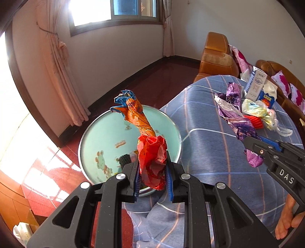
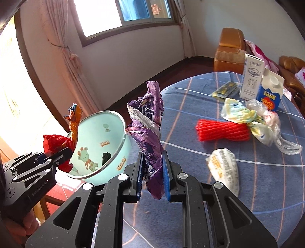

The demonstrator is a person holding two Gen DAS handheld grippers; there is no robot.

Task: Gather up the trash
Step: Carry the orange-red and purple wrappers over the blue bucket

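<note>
Room: white walls, one window [image 1: 114, 11] with pink curtains [image 1: 63, 76]; dark red floor; two brown armchairs [image 1: 217, 55] beyond a round table [image 1: 209, 152] under a blue checked cloth.

Left wrist view
Left gripper [image 1: 152, 171]: jaws clamped on one crumpled red and orange wrapper [image 1: 152, 158]; the wrapper stands up between the blue pads, its orange and blue end twisted upward.
Bin [image 1: 106, 133]: one pale green round tub with cartoon prints, at the table's edge just behind the wrapper; one small dark thing lies inside, too hidden to name.
Right gripper [image 1: 249, 150]: enters from the right, closed on one purple wrapper [image 1: 234, 114]; one hand [image 1: 287, 221] shows at its handle.
Table litter: two cartons, one white [image 1: 256, 85], one blue [image 1: 266, 98]; one red net roll [image 1: 254, 120]; one pale plastic bag [image 1: 266, 114].

Right wrist view
Right gripper [image 2: 152, 171]: jaws pressed on the purple wrapper [image 2: 148, 133], which stands upright between the pads, silver lining showing.
Left gripper [image 2: 57, 152]: at the left, holding the red wrapper [image 2: 55, 141] over the near rim of the bin [image 2: 122, 150].
Table litter: white carton [image 2: 251, 80] and blue carton [image 2: 270, 89] upright, side by side; red roll [image 2: 223, 129] touching the bag [image 2: 253, 118]; one white and orange packet [image 2: 225, 167] nearest the gripper; one yellow and dark sachet [image 2: 226, 88] flat, left of the cartons.
</note>
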